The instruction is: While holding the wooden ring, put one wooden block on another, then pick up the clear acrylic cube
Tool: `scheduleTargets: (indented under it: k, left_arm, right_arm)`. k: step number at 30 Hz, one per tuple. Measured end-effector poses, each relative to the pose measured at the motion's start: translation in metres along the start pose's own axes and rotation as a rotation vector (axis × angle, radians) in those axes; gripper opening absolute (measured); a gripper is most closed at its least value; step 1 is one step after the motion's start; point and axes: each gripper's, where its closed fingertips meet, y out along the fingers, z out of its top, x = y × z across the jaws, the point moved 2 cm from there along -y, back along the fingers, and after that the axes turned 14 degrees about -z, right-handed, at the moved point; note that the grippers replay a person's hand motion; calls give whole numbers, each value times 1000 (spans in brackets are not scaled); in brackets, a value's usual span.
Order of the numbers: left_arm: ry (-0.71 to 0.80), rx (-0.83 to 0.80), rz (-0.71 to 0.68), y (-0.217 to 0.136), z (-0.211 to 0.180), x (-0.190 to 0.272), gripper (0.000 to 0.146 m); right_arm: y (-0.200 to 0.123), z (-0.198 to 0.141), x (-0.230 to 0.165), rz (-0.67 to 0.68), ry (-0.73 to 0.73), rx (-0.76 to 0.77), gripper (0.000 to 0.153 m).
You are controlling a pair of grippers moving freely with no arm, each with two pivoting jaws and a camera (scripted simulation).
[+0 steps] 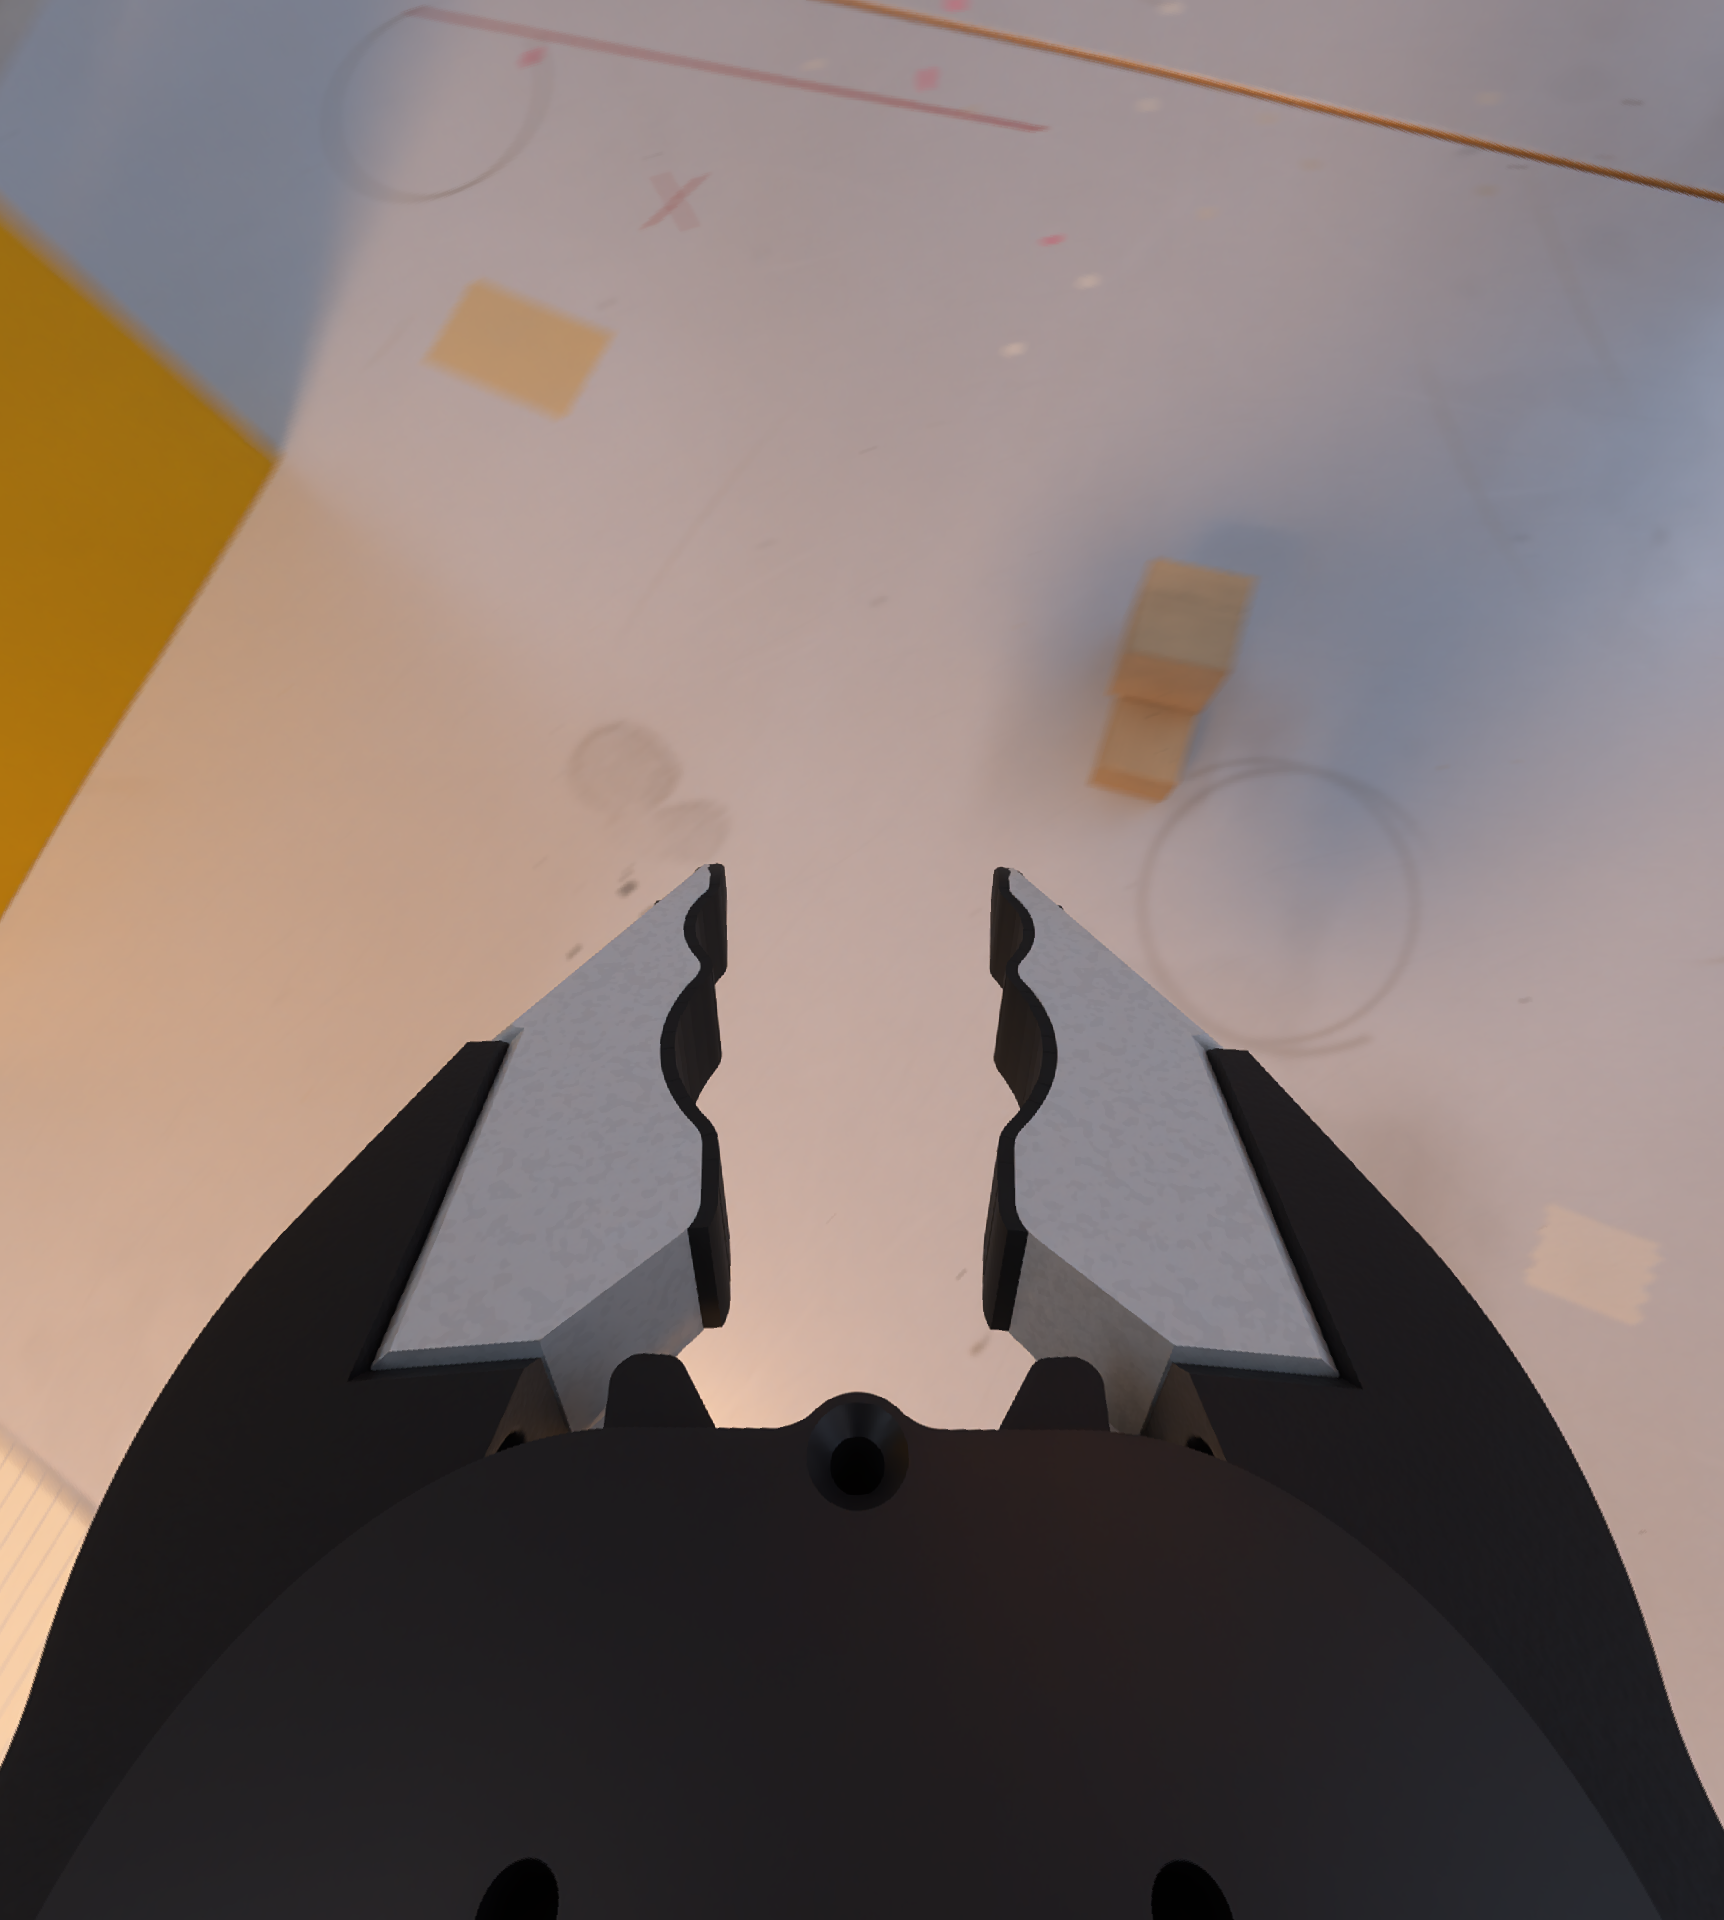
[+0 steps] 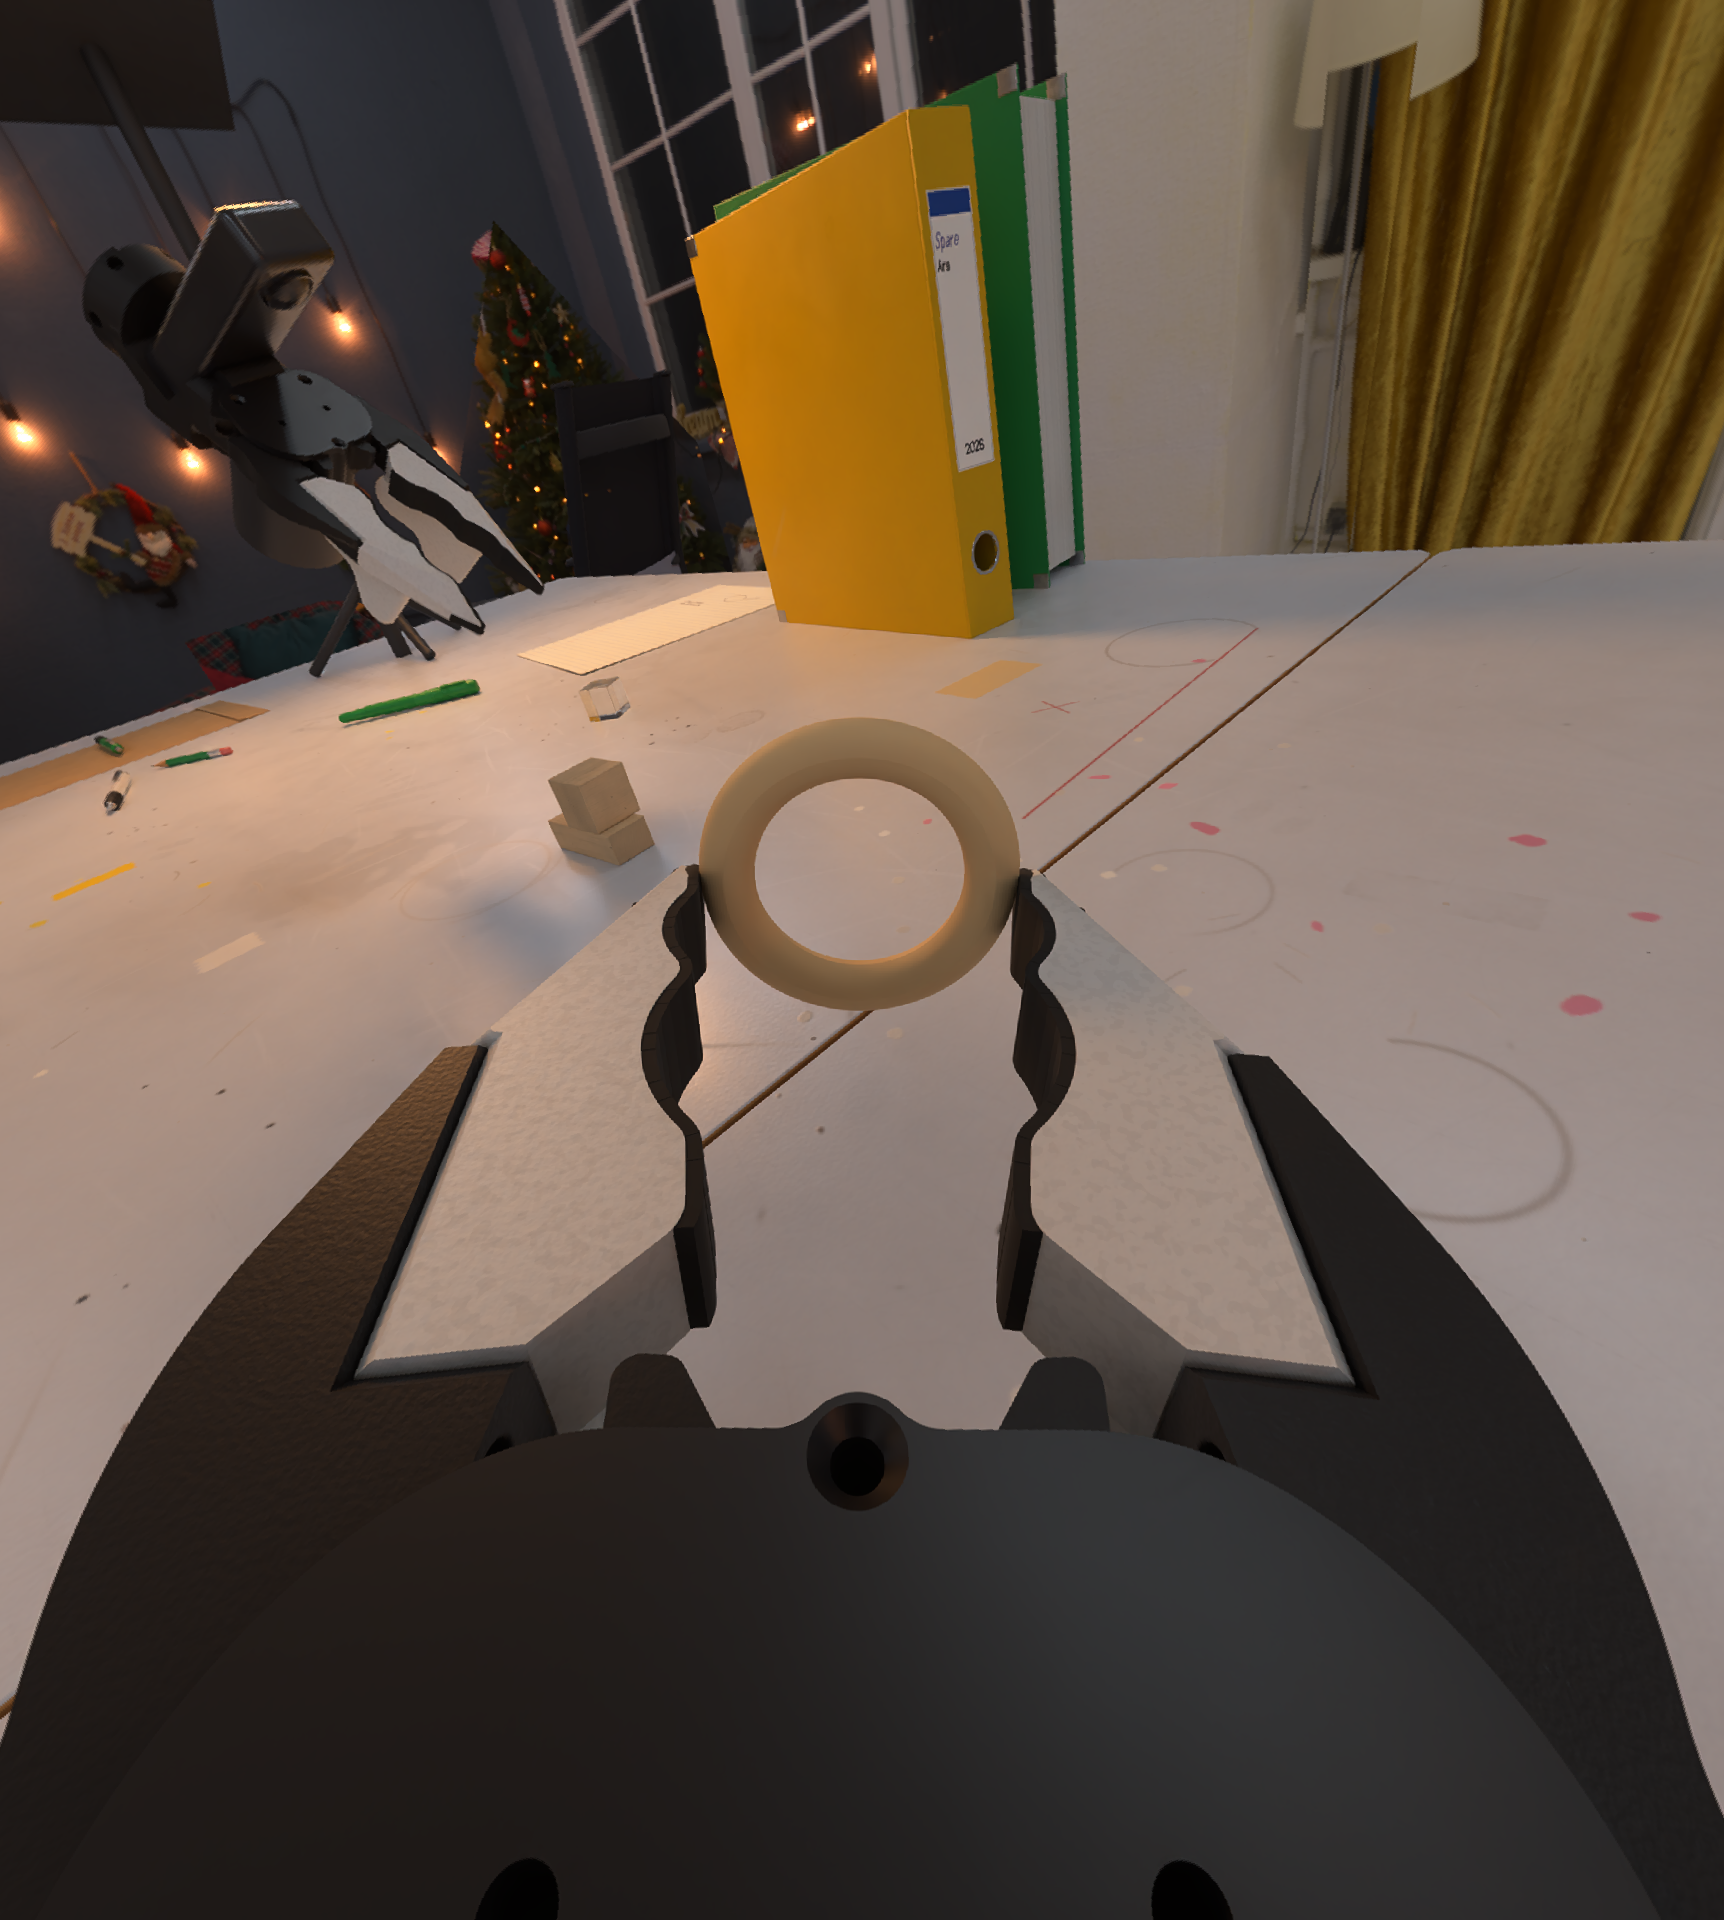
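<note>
My right gripper (image 2: 858,883) is shut on the wooden ring (image 2: 733,831), held upright above the white table (image 2: 1357,1039). Two wooden blocks stand stacked, the upper block (image 2: 593,793) skewed on the lower block (image 2: 614,840); the stack also shows in the left wrist view (image 1: 1175,655). The clear acrylic cube (image 2: 605,698) sits on the table beyond the stack. My left gripper (image 1: 858,883) is open and empty, high above the table, left of the stack. It also shows in the right wrist view (image 2: 494,608), raised above the table's far left.
A yellow binder (image 2: 837,395) and a green binder (image 2: 1034,312) stand at the back; the yellow binder also shows in the left wrist view (image 1: 37,582). A green marker (image 2: 411,701), small pens (image 2: 193,758) and a lined sheet (image 2: 629,634) lie at the far left.
</note>
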Motion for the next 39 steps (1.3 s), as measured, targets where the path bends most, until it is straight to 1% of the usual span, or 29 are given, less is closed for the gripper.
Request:
scheduleTargets:
  k: [2,4,6,9,12,19,27,32,39]
  left_arm:
    - [-59,18,52,-21,-15,-21,52]
    - [-127,43,69,-36,-29,-38,53]
    - [-174,67,80,-45,-40,-49,54]
    - [-199,59,109,-53,-53,-59,57]
    - [-227,40,115,-54,-65,-65,58]
    - [-278,1,135,-52,-84,-73,54]
    - [-295,-72,143,-44,-93,-78,52]
    - [-300,-84,131,-39,-93,-77,52]
    - [-281,-66,146,-52,-89,-79,53]
  right_arm:
    - [0,0,1,0,8,1,59]
    - [0,1,2,1,20,1,59]
    - [0,1,3,4,33,2,59]
    - [1,1,3,5,37,0,59]
    - [1,0,2,-1,16,-3,59]
    - [2,-1,-1,8,-2,-13,59]
    - [2,-1,-2,18,-6,-13,59]
    - [2,-2,-3,18,-17,-14,59]
    - [2,-2,-5,18,-27,-14,59]
